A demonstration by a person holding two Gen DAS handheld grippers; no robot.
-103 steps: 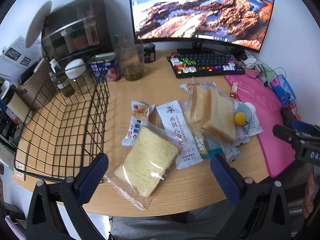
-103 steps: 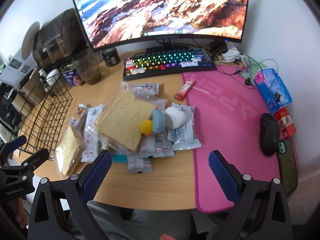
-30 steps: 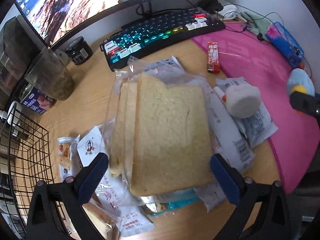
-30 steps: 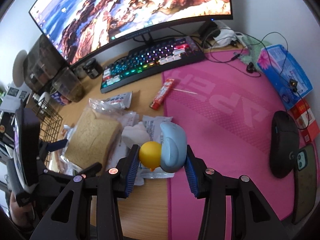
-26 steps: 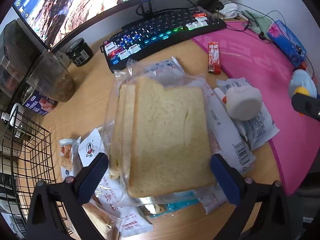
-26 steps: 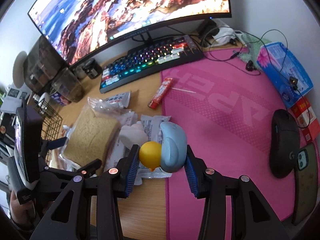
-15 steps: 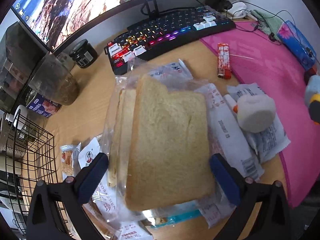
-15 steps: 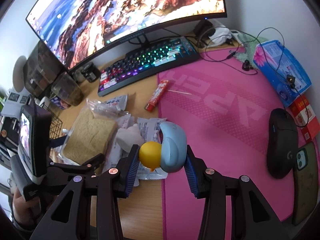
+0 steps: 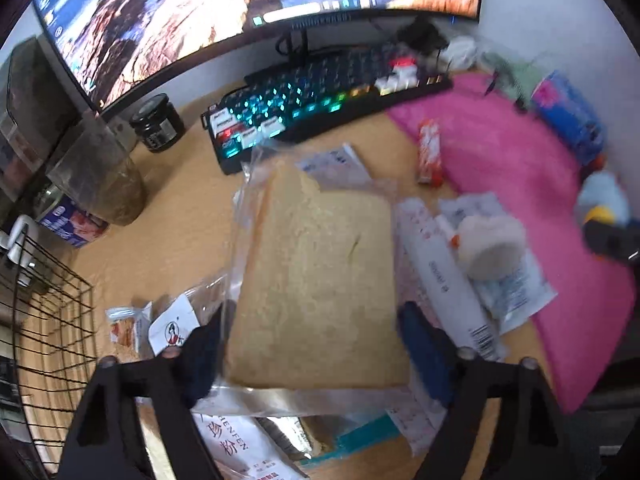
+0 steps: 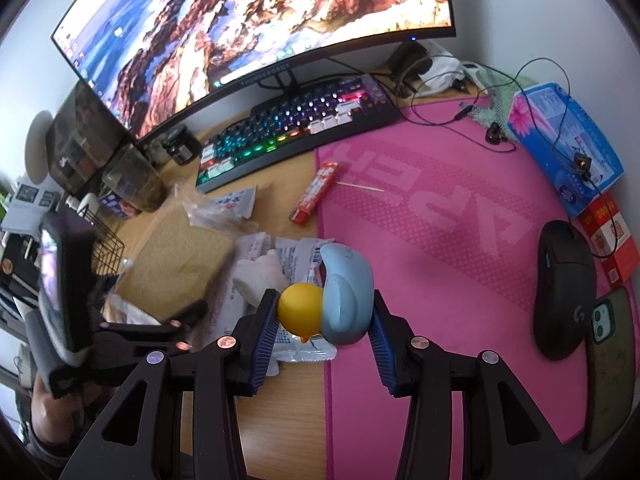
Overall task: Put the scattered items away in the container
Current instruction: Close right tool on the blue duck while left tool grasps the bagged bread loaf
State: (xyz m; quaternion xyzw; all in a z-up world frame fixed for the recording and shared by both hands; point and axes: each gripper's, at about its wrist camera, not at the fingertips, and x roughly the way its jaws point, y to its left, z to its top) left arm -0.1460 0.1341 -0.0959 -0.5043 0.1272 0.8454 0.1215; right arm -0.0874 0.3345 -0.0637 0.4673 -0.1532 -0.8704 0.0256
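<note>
My left gripper (image 9: pixel 310 356) is closed against both sides of a clear bag of sliced bread (image 9: pixel 316 288), seen also in the right wrist view (image 10: pixel 180 256). My right gripper (image 10: pixel 322 316) is shut on a blue and yellow toy (image 10: pixel 332 300) and holds it above the desk; the toy shows at the right edge of the left wrist view (image 9: pixel 604 204). The black wire basket (image 9: pixel 44 320) stands at the left. A white plush toy (image 9: pixel 490 242) and several snack packets (image 9: pixel 436 276) lie around the bread.
A lit keyboard (image 10: pixel 296 128) and a monitor (image 10: pixel 256 28) stand behind. A pink desk mat (image 10: pixel 440 240) carries a black mouse (image 10: pixel 564 292) and a phone (image 10: pixel 608 364). A red snack stick (image 10: pixel 316 192), a glass jar (image 9: pixel 100 176) and a small black jar (image 9: pixel 158 124) are near.
My left gripper's jaws have closed from wide open onto the bread bag. My right gripper still holds the toy and has risen slightly.
</note>
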